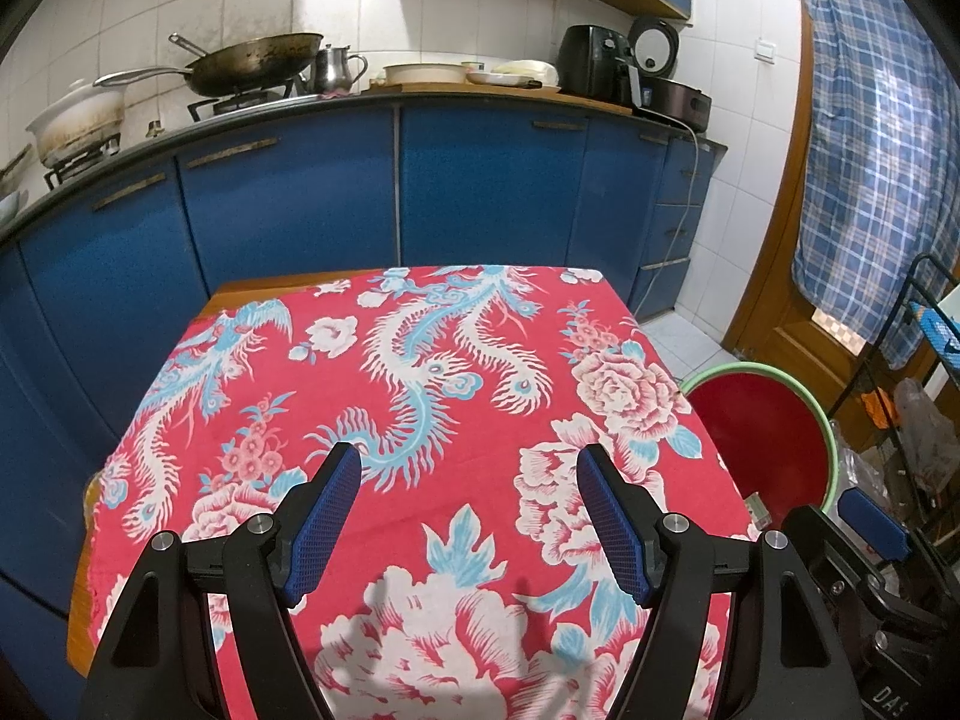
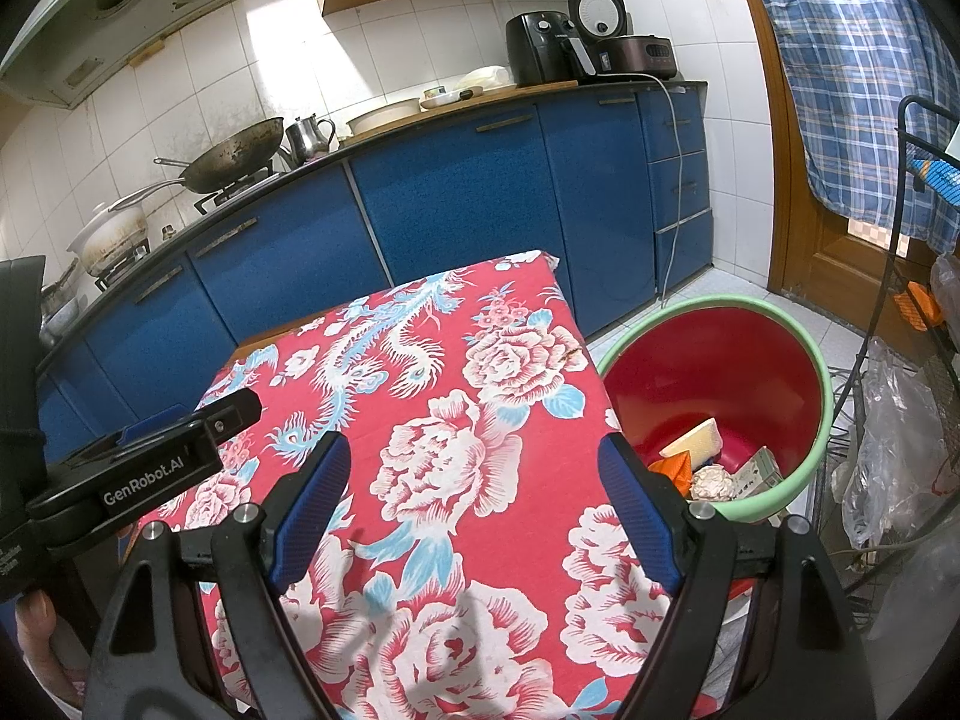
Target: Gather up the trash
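A red bucket with a pale green rim (image 2: 823, 396) stands on the floor right of the table; the left wrist view shows it too (image 1: 780, 420). In it lie several pieces of trash: a pale wedge (image 2: 699, 439), an orange scrap (image 2: 672, 468), a crumpled paper ball (image 2: 713, 483) and a printed carton (image 2: 761, 471). My left gripper (image 1: 469, 465) is open over the red flowered tablecloth (image 1: 420, 420) with nothing between its blue pads. My right gripper (image 2: 474, 456) hangs open over the cloth (image 2: 432, 420) near the table's right edge, also bare. The left gripper's body (image 2: 150, 468) shows at the left of the right wrist view.
Blue kitchen cabinets (image 1: 300, 198) with a dark counter run behind the table, bearing a wok (image 1: 252, 63), a kettle, bowls and appliances (image 1: 600, 66). A black wire rack (image 2: 912, 300) with plastic bags stands right of the bucket. A wooden door with a blue checked cloth (image 1: 870, 150) is at the far right.
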A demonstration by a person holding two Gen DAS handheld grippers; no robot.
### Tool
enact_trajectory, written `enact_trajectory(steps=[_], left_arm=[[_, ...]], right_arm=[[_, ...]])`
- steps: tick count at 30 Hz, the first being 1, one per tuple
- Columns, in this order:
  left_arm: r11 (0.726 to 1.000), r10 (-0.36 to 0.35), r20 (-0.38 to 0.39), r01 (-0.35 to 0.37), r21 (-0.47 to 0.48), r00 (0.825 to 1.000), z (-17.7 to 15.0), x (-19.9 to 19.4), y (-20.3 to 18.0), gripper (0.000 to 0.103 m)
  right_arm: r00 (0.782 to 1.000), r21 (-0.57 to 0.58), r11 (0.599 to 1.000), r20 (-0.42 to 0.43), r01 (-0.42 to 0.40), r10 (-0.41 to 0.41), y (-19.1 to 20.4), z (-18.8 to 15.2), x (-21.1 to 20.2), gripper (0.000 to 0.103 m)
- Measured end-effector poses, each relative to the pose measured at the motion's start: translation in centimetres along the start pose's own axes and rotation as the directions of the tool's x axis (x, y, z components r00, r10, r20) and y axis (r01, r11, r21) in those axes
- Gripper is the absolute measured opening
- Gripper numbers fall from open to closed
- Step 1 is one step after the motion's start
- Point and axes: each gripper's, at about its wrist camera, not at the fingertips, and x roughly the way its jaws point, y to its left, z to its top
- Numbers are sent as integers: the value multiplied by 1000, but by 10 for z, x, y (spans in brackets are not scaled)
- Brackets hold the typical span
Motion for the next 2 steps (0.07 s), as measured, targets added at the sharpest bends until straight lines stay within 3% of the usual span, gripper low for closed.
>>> enact_trajectory(steps=[2], left_arm=[[1000, 0, 0, 0, 1, 1000, 0, 0, 0, 76]], right_arm=[[1000, -1, 1000, 0, 0, 0, 0, 0, 0, 84]])
